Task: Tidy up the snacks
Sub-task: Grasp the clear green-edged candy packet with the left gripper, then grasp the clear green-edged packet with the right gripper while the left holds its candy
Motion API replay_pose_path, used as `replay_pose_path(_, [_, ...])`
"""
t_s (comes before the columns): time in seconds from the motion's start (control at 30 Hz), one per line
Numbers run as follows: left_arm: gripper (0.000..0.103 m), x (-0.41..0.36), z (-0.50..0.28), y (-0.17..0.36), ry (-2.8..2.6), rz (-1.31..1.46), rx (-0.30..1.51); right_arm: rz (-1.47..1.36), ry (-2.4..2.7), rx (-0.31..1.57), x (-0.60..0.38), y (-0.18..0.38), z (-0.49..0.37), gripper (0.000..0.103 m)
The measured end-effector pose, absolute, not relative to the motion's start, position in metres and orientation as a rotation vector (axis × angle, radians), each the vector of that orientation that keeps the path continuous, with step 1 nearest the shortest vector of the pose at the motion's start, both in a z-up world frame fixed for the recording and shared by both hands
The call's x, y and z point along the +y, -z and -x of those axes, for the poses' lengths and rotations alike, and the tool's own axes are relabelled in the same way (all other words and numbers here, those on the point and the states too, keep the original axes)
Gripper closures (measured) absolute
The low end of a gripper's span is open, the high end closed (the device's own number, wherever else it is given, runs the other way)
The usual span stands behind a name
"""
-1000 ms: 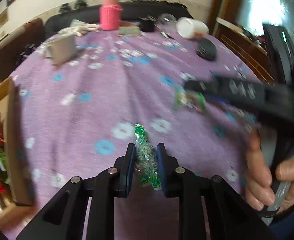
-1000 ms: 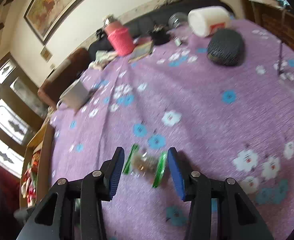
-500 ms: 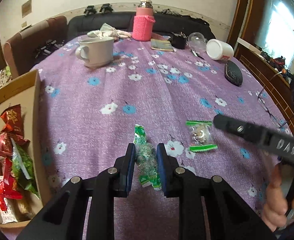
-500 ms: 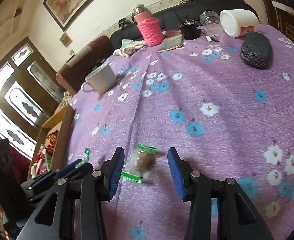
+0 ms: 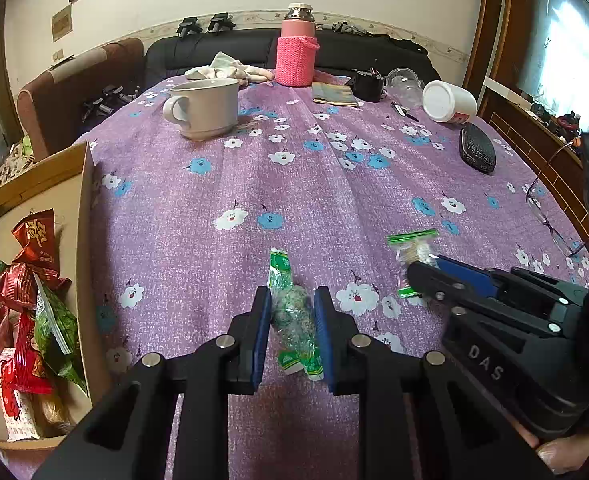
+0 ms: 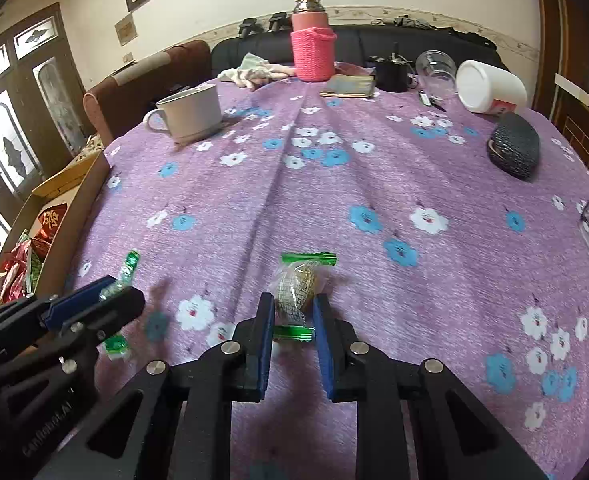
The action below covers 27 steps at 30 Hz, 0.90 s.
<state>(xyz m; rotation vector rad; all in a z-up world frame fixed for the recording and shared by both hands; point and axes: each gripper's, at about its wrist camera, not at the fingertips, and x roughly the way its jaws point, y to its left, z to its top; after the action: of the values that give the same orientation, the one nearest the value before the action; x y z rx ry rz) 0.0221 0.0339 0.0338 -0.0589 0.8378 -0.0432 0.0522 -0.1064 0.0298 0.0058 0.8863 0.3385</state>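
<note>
On tablecloth [image 5: 302, 184], left gripper [image 5: 292, 316]: clamped on green candy packet [image 5: 292, 312].
Right gripper [image 6: 293, 316]: jaws just closed, pinching clear snack bag [image 6: 296, 288].

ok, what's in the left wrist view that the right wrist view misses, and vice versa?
Left wrist only: the person's fingers on the right claw's handle.

Right wrist only: the glazed doors at far left.

Both: each claw shut on a green-edged snack packet, the cardboard box of snacks, the mug, the pink bottle, and the purple floral tablecloth.
</note>
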Motion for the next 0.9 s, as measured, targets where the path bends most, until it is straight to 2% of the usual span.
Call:
replay_pose_path(0.3, [0.082, 0.033, -0.018, -0.037, 0.051, 0.057, 0.81, -0.033, -0.321, 0.83, -0.115, -0.045, -0.038, 0.088])
replay_pose_path(0.57, [0.082, 0.035, -0.019, -0.038, 0.047, 0.069, 0.817, -0.099, -0.355, 0.922, -0.121, -0.041, -0.043, 0.086])
replay_pose_path(0.6, [0.082, 0.035, -0.019, -0.038, 0.048, 0.067, 0.817, -0.124, -0.362, 0.915, -0.124, -0.042, -0.043, 0.08])
replay_pose_path(0.63, [0.082, 0.035, -0.019, -0.038, 0.047, 0.065, 0.817, -0.155, -0.365, 0.906, -0.128, -0.043, -0.044, 0.066])
replay_pose_path(0.7, [0.082, 0.035, -0.02, -0.036, 0.046, 0.06, 0.821, -0.203, -0.354, 0.894, -0.133, -0.044, -0.045, 0.056])
replay_pose_path(0.9, [0.082, 0.031, -0.021, -0.035, 0.041, 0.042, 0.819, -0.347, -0.328, 0.961, -0.147, -0.043, -0.063, 0.056])
